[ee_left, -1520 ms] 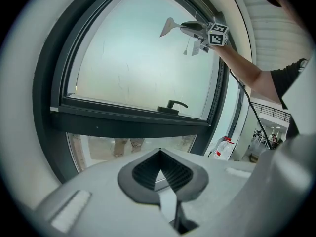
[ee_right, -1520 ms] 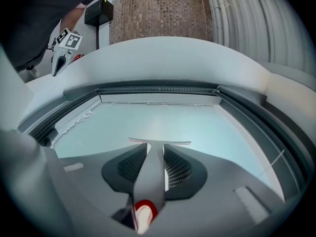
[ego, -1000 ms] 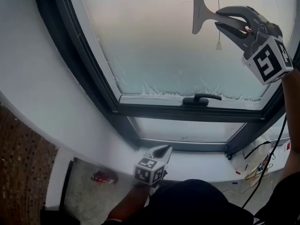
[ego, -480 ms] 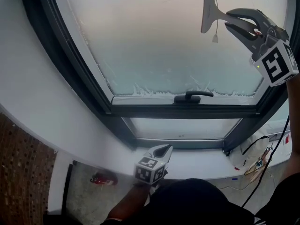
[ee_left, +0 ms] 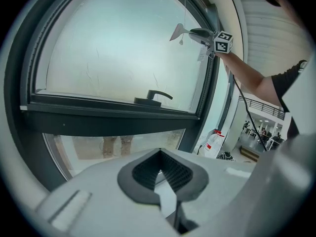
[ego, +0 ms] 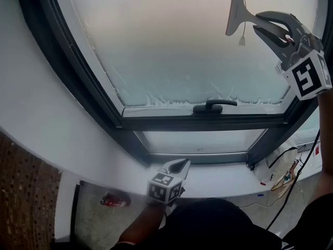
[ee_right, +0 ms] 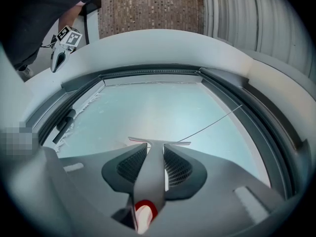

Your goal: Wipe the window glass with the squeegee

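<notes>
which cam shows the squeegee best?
Head view: squeegee side-on, blade and handle clear, in the right gripper. Right gripper view: mostly the handle between the jaws. Left gripper view: small, far.

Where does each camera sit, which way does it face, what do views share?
Head view: on the head, facing down at window glass; left hand-held gripper, right hand-held gripper show.
Left gripper view: low, facing up at glass; own shut jaws show.
Right gripper view: high, facing glass along the squeegee.
Shared: window handle.
</notes>
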The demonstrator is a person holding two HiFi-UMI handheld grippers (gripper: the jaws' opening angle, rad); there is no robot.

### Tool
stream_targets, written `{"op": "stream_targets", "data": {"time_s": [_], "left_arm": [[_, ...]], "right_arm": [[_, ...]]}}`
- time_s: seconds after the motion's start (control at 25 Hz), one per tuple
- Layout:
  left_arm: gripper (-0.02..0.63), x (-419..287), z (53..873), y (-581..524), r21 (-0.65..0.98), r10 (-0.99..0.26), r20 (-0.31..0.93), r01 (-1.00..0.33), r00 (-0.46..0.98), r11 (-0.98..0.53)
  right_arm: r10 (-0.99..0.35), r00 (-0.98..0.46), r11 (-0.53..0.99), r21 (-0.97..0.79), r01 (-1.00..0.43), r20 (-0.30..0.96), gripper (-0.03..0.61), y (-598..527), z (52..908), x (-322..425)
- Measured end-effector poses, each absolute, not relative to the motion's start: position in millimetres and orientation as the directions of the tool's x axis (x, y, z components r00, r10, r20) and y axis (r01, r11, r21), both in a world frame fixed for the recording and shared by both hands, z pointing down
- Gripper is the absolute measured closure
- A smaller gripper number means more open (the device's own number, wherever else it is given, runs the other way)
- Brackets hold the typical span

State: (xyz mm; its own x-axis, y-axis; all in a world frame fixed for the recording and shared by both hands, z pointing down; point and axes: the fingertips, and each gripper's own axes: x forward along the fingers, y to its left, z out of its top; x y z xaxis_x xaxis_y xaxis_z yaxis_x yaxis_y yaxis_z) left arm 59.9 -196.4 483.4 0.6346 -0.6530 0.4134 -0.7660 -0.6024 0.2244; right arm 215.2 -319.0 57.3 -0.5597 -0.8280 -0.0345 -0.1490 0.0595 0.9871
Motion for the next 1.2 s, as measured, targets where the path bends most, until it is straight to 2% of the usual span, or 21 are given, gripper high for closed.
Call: {"op": "stream_targets", "data": {"time_s": [0.16, 0.32, 0.48, 0.6, 0.72, 0.92, 1.04, 1.2], "left_arm": [[0.613, 48, 485, -201, 0.23, -0.642, 0.42, -0.76, 0.641, -0.608], [0.613, 39, 496, -205, 0.225, -0.622, 0.434, -0.747, 0.652, -0.626], [0.613, 24, 505, -208, 0.22, -0.604, 0.448, -0.736, 0.659, -0.64], [0.613, 21, 509, -204, 0.236, -0.582, 0.453, -0.72, 0.676, -0.653], [0.613, 12, 512, -203, 0.241, -0.572, 0.446, -0.708, 0.689, -0.664], [0.613, 1, 527, -192, 0.28, -0.526, 0.464, -0.681, 0.713, -0.677], [0.613, 1, 536, -204, 0.279, -0.515, 0.459, -0.668, 0.724, -0.69], [0.613, 9, 535, -192, 0.314, -0.505, 0.448, -0.659, 0.738, -0.684]], "right_arm": [[-0.861, -0.503, 0.038, 0.976, -0.213, -0.076, 0.446, -317, 61, 217], [-0.875, -0.47, 0.058, 0.939, -0.338, -0.116, 0.446, -301, 84, 211], [-0.845, -0.522, 0.187, 0.853, -0.488, -0.114, 0.446, -283, 138, 180], [-0.793, -0.595, 0.274, 0.797, -0.539, -0.129, 0.446, -263, 184, 150], [-0.796, -0.599, 0.363, 0.719, -0.592, -0.091, 0.446, -241, 242, 131], [-0.859, -0.512, 0.48, 0.342, -0.808, -0.006, 0.446, -191, 360, 130], [-0.87, -0.484, 0.493, 0.159, -0.856, 0.089, 0.446, -172, 428, 130], [-0.87, -0.463, 0.458, -0.071, -0.886, 0.169, 0.446, -141, 473, 142]]}}
